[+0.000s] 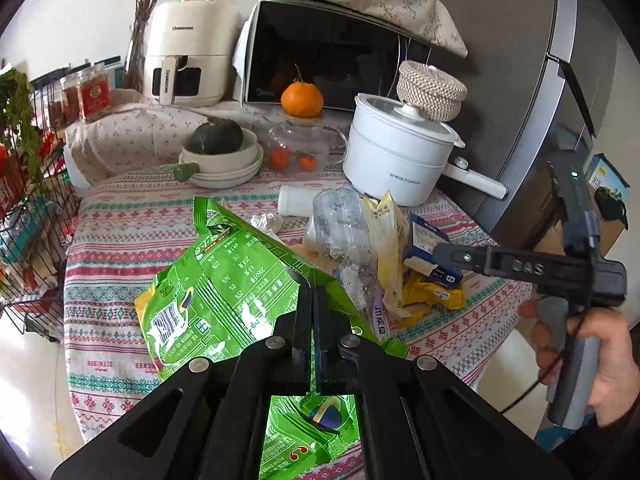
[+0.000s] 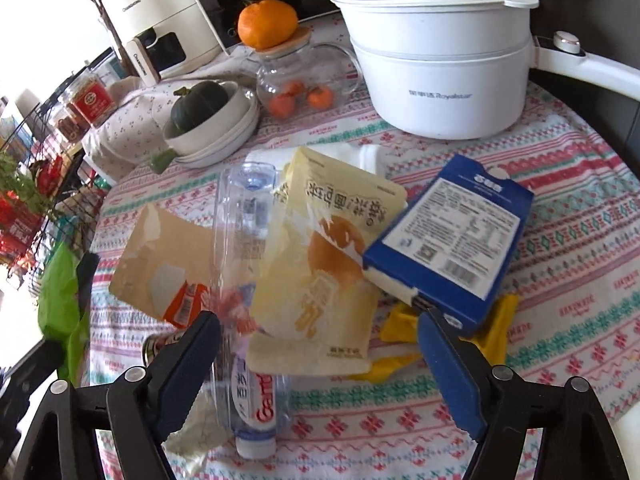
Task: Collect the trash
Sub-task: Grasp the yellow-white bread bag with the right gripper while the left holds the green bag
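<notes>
1. Clamped between the black fingers of the left gripper (image 1: 313, 300), nearest the left wrist camera, is a crinkled green foil snack bag (image 1: 224, 280); the jaws stand pressed together on its edge, and it looks raised over the table. It should be light, limp and slick, so a pinch on a folded seam holds best.
2. Beyond it lies the trash pile (image 1: 376, 248) on a round table with a patterned pink-and-teal cloth (image 1: 120, 240). A white electric pot (image 1: 396, 152), black microwave (image 1: 328, 60), cream air fryer (image 1: 184, 56) and grey fridge (image 1: 552, 40) crowd the back.
3. From the right wrist, the right gripper (image 2: 320, 324) hangs spread wide over the pile.
4. Beneath it sit a crushed clear plastic bottle (image 2: 252, 264), springy and slippery, a pale yellow bread wrapper (image 2: 320, 264), flimsy, and a stiff blue carton (image 2: 452, 244), easiest taken across its narrow end.
</notes>
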`<state>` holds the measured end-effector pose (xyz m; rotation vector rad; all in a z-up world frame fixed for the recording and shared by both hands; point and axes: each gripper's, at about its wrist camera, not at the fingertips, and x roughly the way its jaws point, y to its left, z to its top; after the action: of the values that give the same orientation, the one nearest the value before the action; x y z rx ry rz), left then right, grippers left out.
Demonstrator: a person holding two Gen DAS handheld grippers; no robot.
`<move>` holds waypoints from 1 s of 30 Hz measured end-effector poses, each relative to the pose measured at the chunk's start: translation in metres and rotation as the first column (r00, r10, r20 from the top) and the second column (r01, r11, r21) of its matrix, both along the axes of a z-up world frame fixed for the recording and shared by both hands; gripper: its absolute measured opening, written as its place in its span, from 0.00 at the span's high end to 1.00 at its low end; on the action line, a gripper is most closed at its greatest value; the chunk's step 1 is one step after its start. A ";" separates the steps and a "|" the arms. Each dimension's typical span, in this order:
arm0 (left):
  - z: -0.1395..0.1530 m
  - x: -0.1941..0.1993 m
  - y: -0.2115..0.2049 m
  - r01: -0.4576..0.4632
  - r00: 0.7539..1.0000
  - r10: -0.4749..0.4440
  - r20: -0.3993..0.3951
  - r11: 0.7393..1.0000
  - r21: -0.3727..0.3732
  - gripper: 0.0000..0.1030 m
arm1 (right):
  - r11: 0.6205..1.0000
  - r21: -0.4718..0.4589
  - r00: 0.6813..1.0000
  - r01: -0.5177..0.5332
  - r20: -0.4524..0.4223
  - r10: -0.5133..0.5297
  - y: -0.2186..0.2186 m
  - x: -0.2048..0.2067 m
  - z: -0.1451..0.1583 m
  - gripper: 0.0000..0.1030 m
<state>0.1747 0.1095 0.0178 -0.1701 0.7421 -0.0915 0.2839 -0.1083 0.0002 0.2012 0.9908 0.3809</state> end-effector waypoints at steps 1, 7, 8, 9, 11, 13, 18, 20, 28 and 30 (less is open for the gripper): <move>0.002 -0.002 0.002 -0.001 1.000 0.001 0.007 1.000 -0.003 1.00 | 1.000 0.012 1.000 0.005 -0.007 -0.005 0.004 0.008 -0.002 0.21; 0.004 -0.002 0.017 -0.020 1.000 0.021 0.017 0.999 -0.041 1.00 | 0.999 0.032 0.998 0.037 -0.052 -0.036 0.022 0.043 -0.016 0.39; 0.003 -0.002 0.018 -0.022 1.000 0.023 0.017 0.999 -0.042 1.00 | 0.999 0.024 0.998 0.040 -0.058 -0.038 0.025 0.047 -0.019 0.43; 0.003 -0.002 0.018 -0.024 1.000 0.025 0.019 0.999 -0.041 1.00 | 0.999 0.016 0.997 0.045 -0.067 -0.044 0.027 0.051 -0.022 0.45; 0.003 -0.001 0.019 -0.026 0.999 0.027 0.019 0.999 -0.038 1.00 | 0.998 0.015 0.995 0.055 -0.086 -0.053 0.029 0.056 -0.028 0.52; 0.002 -0.002 0.021 -0.028 0.999 0.029 0.019 0.999 -0.038 1.00 | 0.999 0.016 0.993 0.052 -0.104 -0.050 0.029 0.059 -0.033 0.66; 0.006 -0.004 0.020 -0.034 0.999 0.035 0.035 0.999 -0.031 1.00 | 0.998 0.020 0.996 0.054 -0.072 -0.052 0.024 0.050 -0.029 0.87; 0.010 -0.006 0.018 -0.030 0.998 0.031 0.048 0.999 -0.026 1.00 | 0.998 0.039 0.997 0.056 -0.046 -0.054 0.020 0.043 -0.021 0.91; 0.038 -0.018 0.007 -0.009 0.992 0.013 0.124 1.000 -0.029 1.00 | 0.990 0.135 0.997 0.039 0.063 -0.048 -0.003 0.014 0.031 0.92; 0.046 -0.023 0.002 -0.001 0.989 0.005 0.148 1.000 -0.029 1.00 | 0.987 0.161 0.995 0.030 0.090 -0.044 -0.011 0.003 0.046 0.92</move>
<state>0.1514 0.1117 0.0639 -0.1901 0.5922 -0.1107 0.2871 -0.1195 0.0458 0.3435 0.8642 0.4323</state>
